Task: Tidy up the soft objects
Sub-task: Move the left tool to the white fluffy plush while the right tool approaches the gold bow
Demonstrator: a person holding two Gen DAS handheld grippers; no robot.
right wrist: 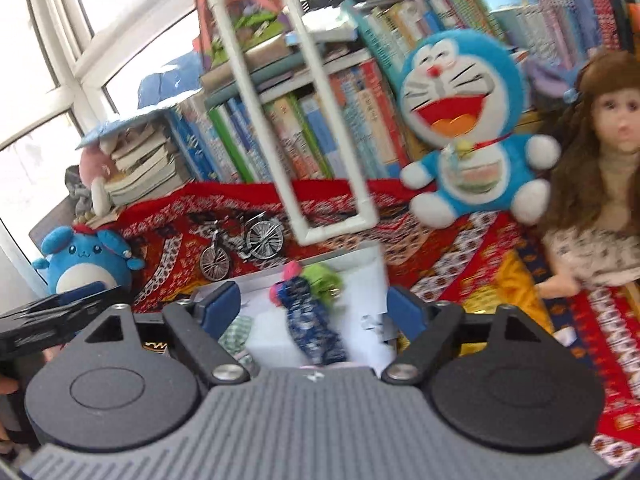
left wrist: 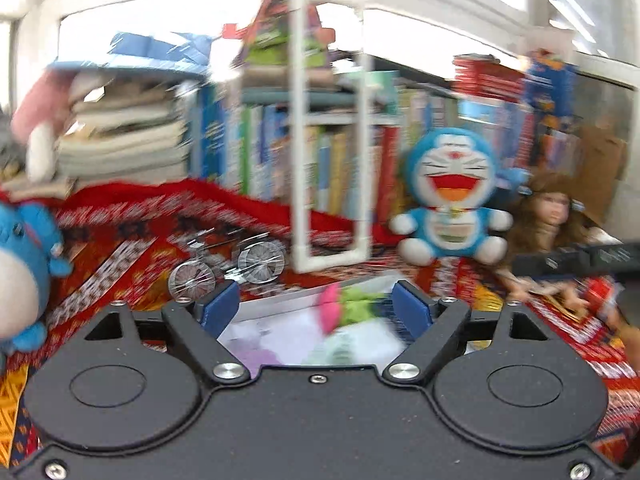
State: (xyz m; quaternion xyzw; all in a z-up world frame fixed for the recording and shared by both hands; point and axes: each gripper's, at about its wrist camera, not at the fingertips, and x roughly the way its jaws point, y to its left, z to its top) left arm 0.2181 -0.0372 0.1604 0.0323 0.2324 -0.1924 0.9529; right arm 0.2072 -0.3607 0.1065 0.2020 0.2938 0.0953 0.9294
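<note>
Bookshelf-backed red patterned cloth (right wrist: 460,280) holds a white box (right wrist: 360,264) with 1 floppy blue-print fabric roll (right wrist: 312,320) lying inside, probably light and squishy, best pinched mid-length, while left gripper (left wrist: 316,308) and right gripper (right wrist: 314,306) both hang wide, holding nothing.

The left gripper (left wrist: 316,304) points slightly downward, its blue fingers (left wrist: 219,307) spread wide with nothing pressed between them. The right gripper (right wrist: 314,306) is likewise wide open, tilted slightly downward.

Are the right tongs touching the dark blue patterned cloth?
Apart. The right wrist view shows the right tongs open, with the blue patterned cloth lying clear between both pads.
</note>
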